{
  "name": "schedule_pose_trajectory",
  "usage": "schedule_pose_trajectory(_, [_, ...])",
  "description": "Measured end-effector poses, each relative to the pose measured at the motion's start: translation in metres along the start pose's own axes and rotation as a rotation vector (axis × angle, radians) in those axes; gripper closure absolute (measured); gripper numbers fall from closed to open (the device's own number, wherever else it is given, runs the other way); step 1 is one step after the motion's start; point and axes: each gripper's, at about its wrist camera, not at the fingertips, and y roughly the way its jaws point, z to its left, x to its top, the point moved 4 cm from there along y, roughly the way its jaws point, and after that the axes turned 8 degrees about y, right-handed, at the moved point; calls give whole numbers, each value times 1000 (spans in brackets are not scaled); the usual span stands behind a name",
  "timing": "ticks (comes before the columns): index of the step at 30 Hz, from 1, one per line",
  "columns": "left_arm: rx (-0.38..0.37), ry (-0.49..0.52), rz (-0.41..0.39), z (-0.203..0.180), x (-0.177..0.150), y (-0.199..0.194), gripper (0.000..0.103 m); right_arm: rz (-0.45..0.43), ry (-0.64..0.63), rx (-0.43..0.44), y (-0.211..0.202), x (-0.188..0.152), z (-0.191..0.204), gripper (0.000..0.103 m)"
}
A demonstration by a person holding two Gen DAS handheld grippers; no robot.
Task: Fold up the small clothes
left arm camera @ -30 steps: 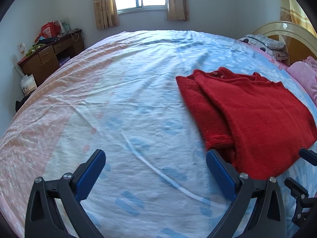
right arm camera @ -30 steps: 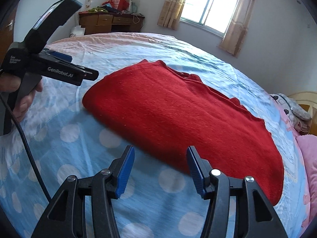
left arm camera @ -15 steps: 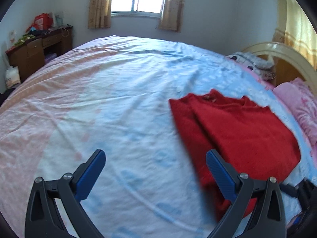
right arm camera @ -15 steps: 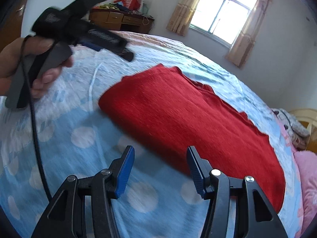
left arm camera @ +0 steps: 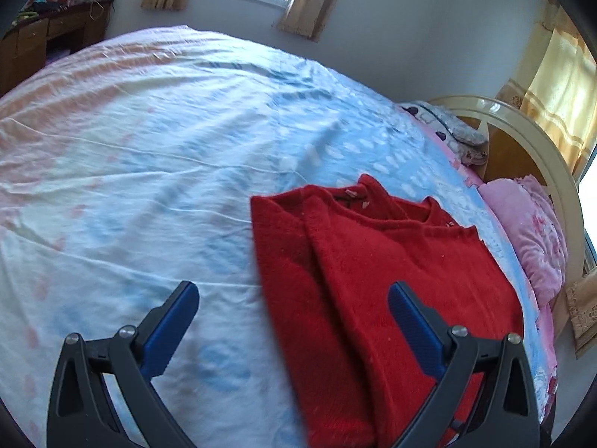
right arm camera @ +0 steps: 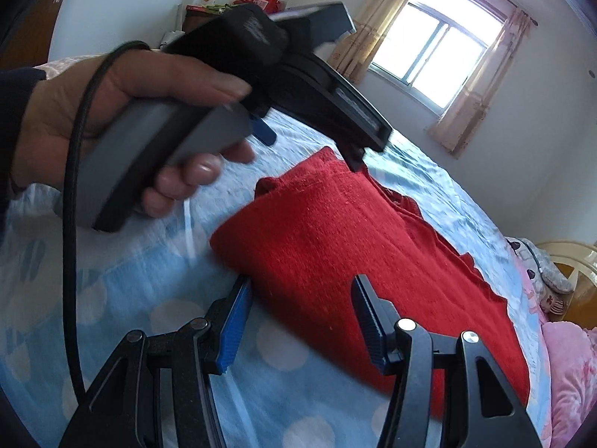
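Observation:
A red knitted sweater (left arm camera: pixel 391 280) lies folded flat on the blue-and-pink spotted bedsheet (left arm camera: pixel 168 149). My left gripper (left arm camera: pixel 293 310) hovers open over the sweater's left folded edge, which shows between its blue pads, untouched. In the right wrist view the sweater (right arm camera: pixel 354 242) stretches away to the right. My right gripper (right arm camera: pixel 302 317) stands open just before its near corner, with nothing pressed between the pads. A hand (right arm camera: pixel 112 112) holds the left gripper's handle above the sweater's far left corner.
Pink bedding (left arm camera: pixel 533 231) and a patterned pillow (left arm camera: pixel 451 130) lie by the curved headboard (left arm camera: pixel 537 142) on the right. A wooden desk (left arm camera: pixel 44 37) with clutter stands at the far left under a curtained window (right arm camera: pixel 440 48). A black cable (right arm camera: pixel 71 224) hangs from the hand.
My left gripper has swung right, so the sweater has come between its fingers. In the right wrist view the hand with that gripper has come much closer. My right gripper has neared the sweater's corner.

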Motion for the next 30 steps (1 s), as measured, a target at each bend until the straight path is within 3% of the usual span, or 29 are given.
schedule_pose_trajectory(8, [-17, -34, 5, 6, 7, 13, 3, -1, -6, -10, 8, 6, 6, 47])
schedule_pose_trajectory(13, [-19, -11, -3, 3, 6, 15, 27, -2, -1, -13, 7, 7, 11, 48])
schedule_pose_trajectory(15, [-31, 9, 0, -1, 5, 16, 46, -7, -7, -20, 5, 7, 15, 48])
schedule_pose_trajectory(20, [-43, 14, -2, -2, 6, 17, 64, -10, -24, -13, 2, 7, 22, 59])
schedule_pose_trajectory(24, [-52, 8, -7, -1, 6, 17, 73, -7, -35, -2, 1, 8, 28, 67])
schedule_pose_trajectory(30, [-62, 5, -5, -1, 5, 19, 75, 2, -25, 21, 0, 10, 30, 78])
